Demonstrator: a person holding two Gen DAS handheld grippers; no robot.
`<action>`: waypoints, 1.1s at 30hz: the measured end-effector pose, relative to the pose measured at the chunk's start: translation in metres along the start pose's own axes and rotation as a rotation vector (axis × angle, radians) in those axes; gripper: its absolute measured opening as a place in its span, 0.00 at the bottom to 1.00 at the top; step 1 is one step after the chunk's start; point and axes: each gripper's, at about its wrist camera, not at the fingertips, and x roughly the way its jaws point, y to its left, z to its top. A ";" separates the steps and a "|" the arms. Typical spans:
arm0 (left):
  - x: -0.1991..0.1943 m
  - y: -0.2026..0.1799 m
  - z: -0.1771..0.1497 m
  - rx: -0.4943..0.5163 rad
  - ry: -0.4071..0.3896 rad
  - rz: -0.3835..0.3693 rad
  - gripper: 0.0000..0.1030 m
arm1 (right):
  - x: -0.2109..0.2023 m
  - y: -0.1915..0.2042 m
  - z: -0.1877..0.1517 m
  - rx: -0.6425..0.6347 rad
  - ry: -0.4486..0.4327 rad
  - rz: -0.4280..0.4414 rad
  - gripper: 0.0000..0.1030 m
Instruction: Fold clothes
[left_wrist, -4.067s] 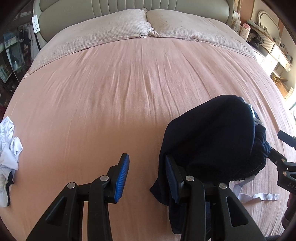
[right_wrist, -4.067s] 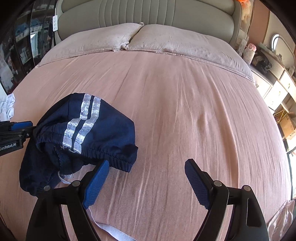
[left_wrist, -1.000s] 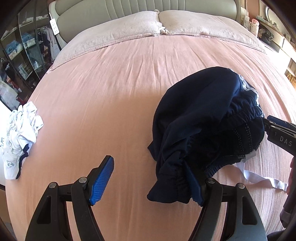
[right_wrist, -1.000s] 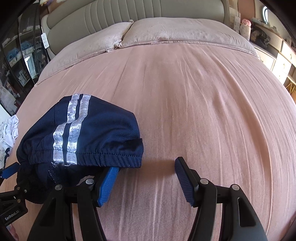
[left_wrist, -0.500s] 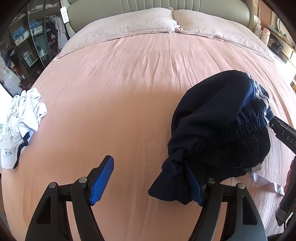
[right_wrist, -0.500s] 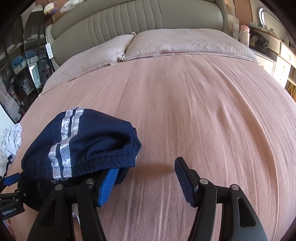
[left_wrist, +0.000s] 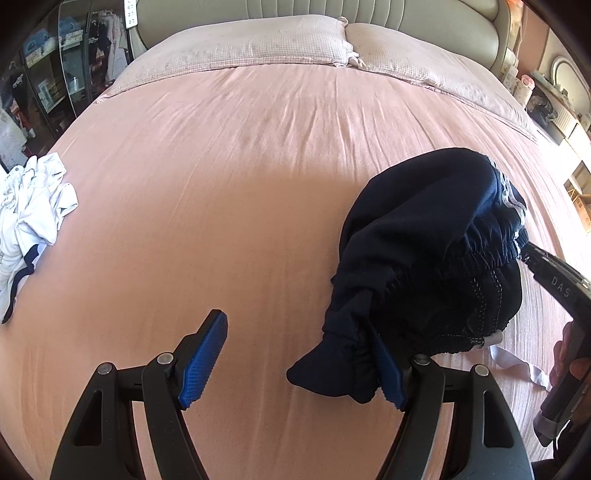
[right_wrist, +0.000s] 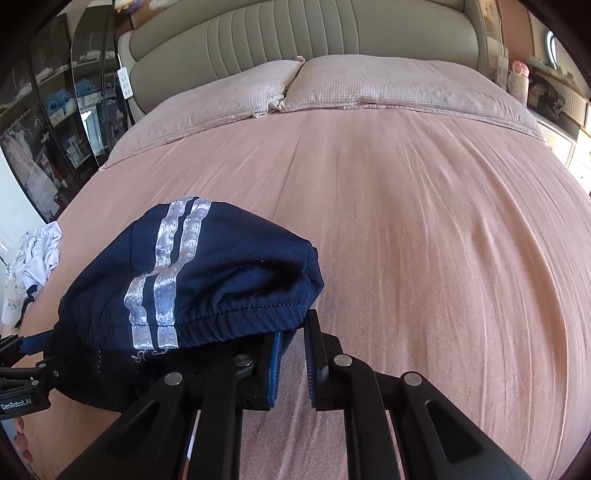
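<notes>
Narrowing sharply since half a second ago, the right hand-held gripper (right_wrist: 293, 363) has just closed, its fingers almost together with nothing clearly between them. The left hand-held gripper (left_wrist: 295, 365) stays spread, navy shorts (left_wrist: 424, 254) draped over one finger above the bed (left_wrist: 221, 184).

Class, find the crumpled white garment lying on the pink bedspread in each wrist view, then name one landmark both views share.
Left wrist view: the white garment lies at the far left edge, about mid-height, on the bedspread.
Right wrist view: it is small at the far left edge, left of the navy shorts.
Shared landmark: the seam where the two pillows meet below the headboard.
</notes>
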 end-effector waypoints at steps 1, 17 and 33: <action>0.001 0.000 -0.001 -0.006 0.002 -0.004 0.71 | -0.003 0.000 0.001 0.004 -0.006 0.001 0.07; 0.002 -0.017 -0.017 0.004 0.044 -0.003 0.71 | -0.017 0.010 0.024 0.050 -0.024 0.071 0.06; 0.000 0.021 -0.008 -0.124 -0.079 -0.040 0.28 | -0.005 0.001 0.015 0.076 0.043 0.072 0.06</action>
